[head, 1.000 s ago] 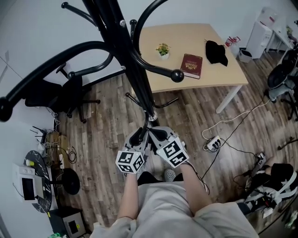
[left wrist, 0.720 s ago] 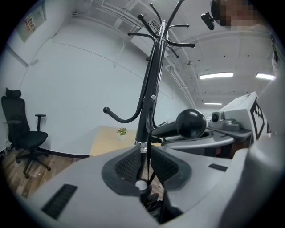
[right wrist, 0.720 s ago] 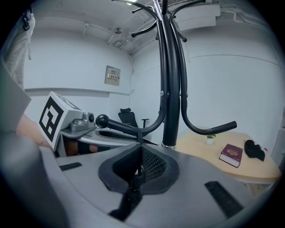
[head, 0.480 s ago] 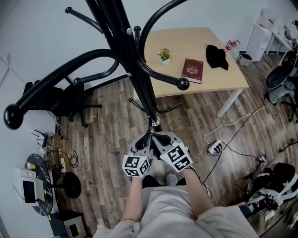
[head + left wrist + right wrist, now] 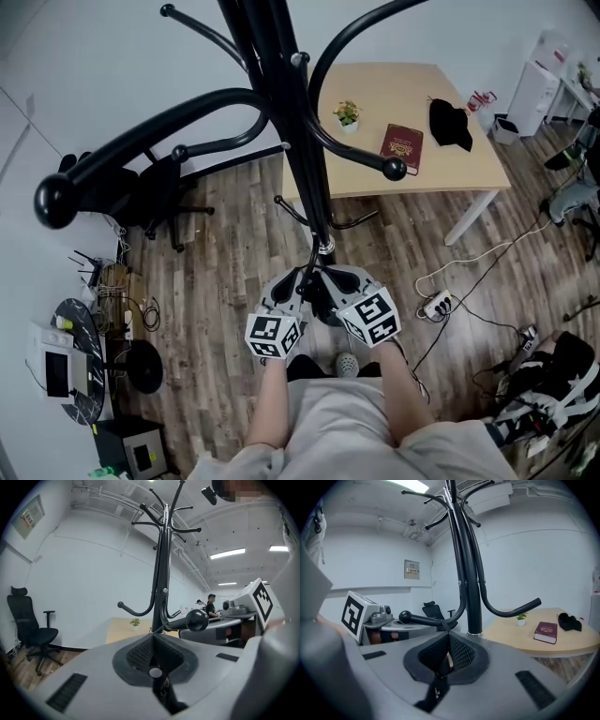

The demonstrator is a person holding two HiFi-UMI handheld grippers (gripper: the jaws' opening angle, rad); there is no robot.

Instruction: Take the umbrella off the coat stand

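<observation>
Lying between the jaws of both claws, the slim black umbrella [image 5: 314,289] showed in the head view only as a dark sliver. It sat just on the person's side of the tall black metal coat stand [image 5: 291,122]. The left claw [image 5: 300,279] was clenched on it. Its jaws had just been closing, and in the left gripper view the ribbed pads [image 5: 138,653] met on a thin black part of the umbrella [image 5: 161,691] that ended in a small pale round cap [image 5: 154,672]. The right claw [image 5: 324,279], side by side with the left and almost touching it, was clenched as well. It gripped a narrow black strip of the umbrella [image 5: 437,684] that rose out of its pads toward a ball-tipped hook arm [image 5: 405,617] of the coat stand [image 5: 471,588]. Whether that strip passed over the arm could not be told.

The same hook arm [image 5: 197,618] stood just ahead of the left claw [image 5: 153,638] and to its right, with the stand's pole [image 5: 161,573] rising straight ahead. Ahead of both claws, past the stand, a pale wooden tabletop [image 5: 459,164] carried a small green potted plant [image 5: 347,112], a dark red book [image 5: 401,147] and a crumpled black cloth [image 5: 450,125], all apart from one another. Well to the left of the left claw a black office chair [image 5: 155,187] stood on the wood-plank floor [image 5: 225,272]. To the right of the right claw [image 5: 449,638] a white power strip [image 5: 438,303] lay among cables.
</observation>
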